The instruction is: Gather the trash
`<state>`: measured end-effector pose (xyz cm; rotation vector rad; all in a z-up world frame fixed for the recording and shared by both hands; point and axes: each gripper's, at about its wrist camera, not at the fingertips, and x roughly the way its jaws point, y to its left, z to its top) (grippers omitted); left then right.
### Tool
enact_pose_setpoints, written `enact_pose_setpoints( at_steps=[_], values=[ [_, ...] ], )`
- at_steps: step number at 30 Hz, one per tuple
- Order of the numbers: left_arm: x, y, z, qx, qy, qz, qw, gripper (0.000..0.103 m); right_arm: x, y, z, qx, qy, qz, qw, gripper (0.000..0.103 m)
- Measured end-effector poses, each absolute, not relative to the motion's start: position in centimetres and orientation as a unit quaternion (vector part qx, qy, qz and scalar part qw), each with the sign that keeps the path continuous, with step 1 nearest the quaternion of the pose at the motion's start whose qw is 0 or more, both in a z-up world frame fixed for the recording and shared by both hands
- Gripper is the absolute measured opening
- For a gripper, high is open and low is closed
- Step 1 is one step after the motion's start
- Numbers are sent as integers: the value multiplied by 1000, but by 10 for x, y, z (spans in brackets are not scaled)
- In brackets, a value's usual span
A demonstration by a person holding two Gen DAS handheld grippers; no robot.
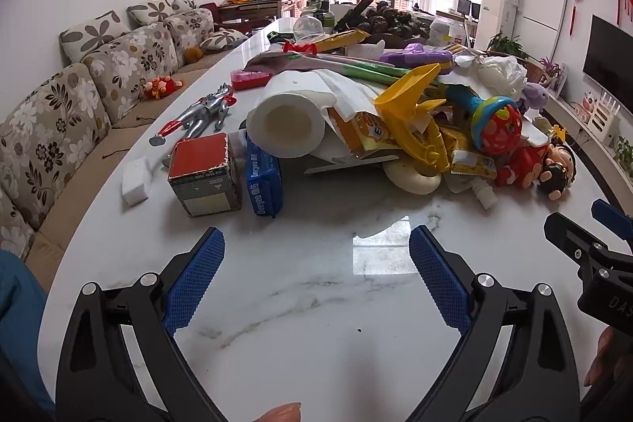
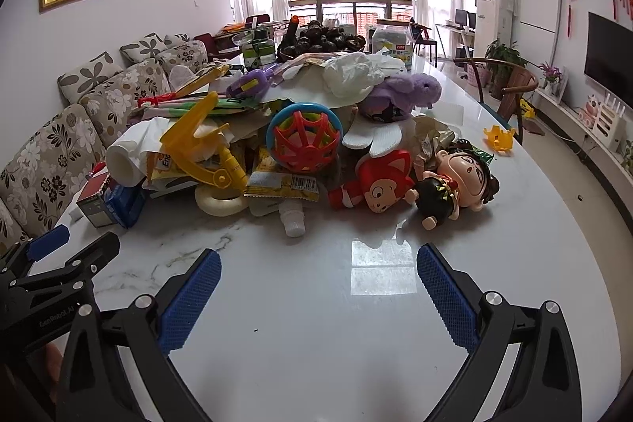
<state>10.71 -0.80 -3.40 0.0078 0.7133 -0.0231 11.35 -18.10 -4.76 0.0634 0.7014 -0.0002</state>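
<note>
1. While both claws hang low over the white marble surface (image 1: 300, 307), the trash sits ahead of them in one heap with toys: a yellow snack wrapper (image 2: 283, 184) with a barcode at the heap's near edge, a white pouch cap (image 2: 293, 222) poking out just below it, and a crumpled white plastic bag (image 2: 350, 72) on top.
2. The wrapper and cap lie ahead and slightly left of the right claw (image 2: 318, 297), with bare marble between them and its tips.
3. Seen from the left claw (image 1: 316, 279), a paper towel roll (image 1: 287, 123) lies at the front left of the heap, straight ahead, again with bare surface between.
4. The left claw is spread wide, its blue pads (image 1: 196, 279) touching nothing.
5. The right claw is likewise spread wide and holds nothing; its blue pads (image 2: 447, 297) are clear of every object.
6. Toys crowd the trash: a yellow plastic clip (image 2: 201, 149) leans over the wrapper, a red and blue rattle ball (image 2: 302, 137) sits just behind it, and a red fox figure (image 2: 374, 184) and a doll (image 2: 455, 180) lie to its right.
7. Left of the roll stand a red-topped box (image 1: 203, 175) and a blue packet (image 1: 263, 184), with a white eraser block (image 1: 136, 182) and a silver action figure (image 1: 198, 115) farther left.
</note>
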Motion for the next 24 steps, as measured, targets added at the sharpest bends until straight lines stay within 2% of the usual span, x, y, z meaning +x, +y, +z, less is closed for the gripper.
enact_pose_setpoints(
  at_steps=[24],
  values=[
    [105,-4,-29,-8,334,-23,942,92,113,-182,-53,36,350,9,936,98]
  ],
)
